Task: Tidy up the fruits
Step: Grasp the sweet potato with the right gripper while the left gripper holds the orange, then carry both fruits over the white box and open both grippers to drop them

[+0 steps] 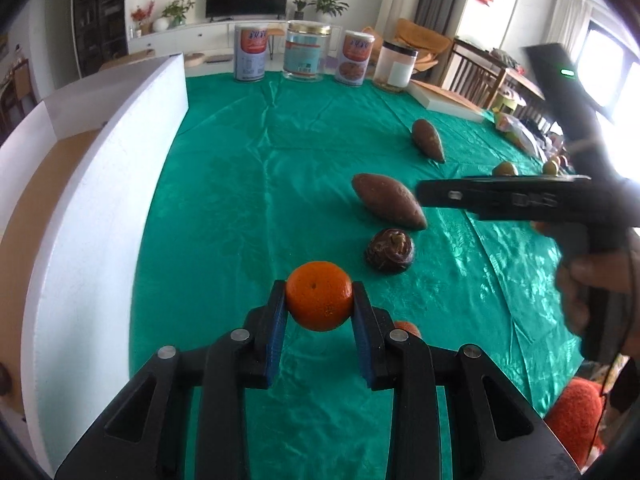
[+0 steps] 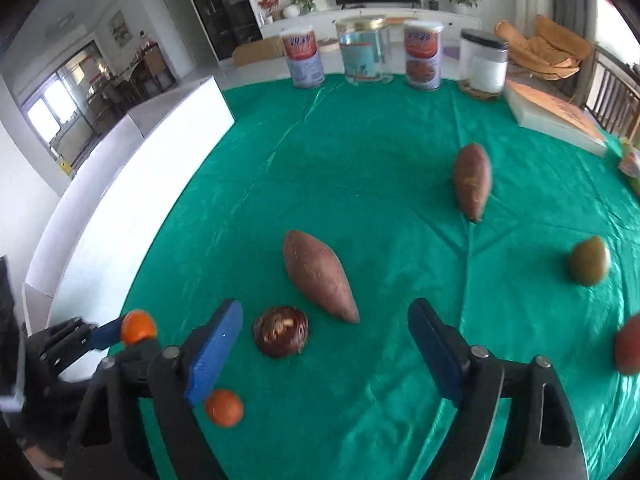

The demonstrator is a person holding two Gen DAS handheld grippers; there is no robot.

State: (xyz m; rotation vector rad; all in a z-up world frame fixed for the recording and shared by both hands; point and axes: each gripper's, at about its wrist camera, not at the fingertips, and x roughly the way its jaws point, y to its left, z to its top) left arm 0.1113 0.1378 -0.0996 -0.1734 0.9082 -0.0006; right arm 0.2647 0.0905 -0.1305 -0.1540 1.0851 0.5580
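Observation:
My left gripper (image 1: pixel 319 300) is shut on an orange tangerine (image 1: pixel 319 296) and holds it above the green cloth; it also shows at the left of the right wrist view (image 2: pixel 138 327). My right gripper (image 2: pixel 324 320) is open and empty, above a dark brown round fruit (image 2: pixel 281 331) and the near sweet potato (image 2: pixel 318 274). A second tangerine (image 2: pixel 224 407) lies on the cloth under its left finger. A far sweet potato (image 2: pixel 473 180) and a green fruit (image 2: pixel 589 261) lie to the right.
A white box (image 1: pixel 100 168) with a brown inside stands along the table's left edge. Several cans and jars (image 1: pixel 306 51) line the far edge. A flat white box (image 2: pixel 556 118) sits at the far right. A reddish fruit (image 2: pixel 629 344) lies at the right edge.

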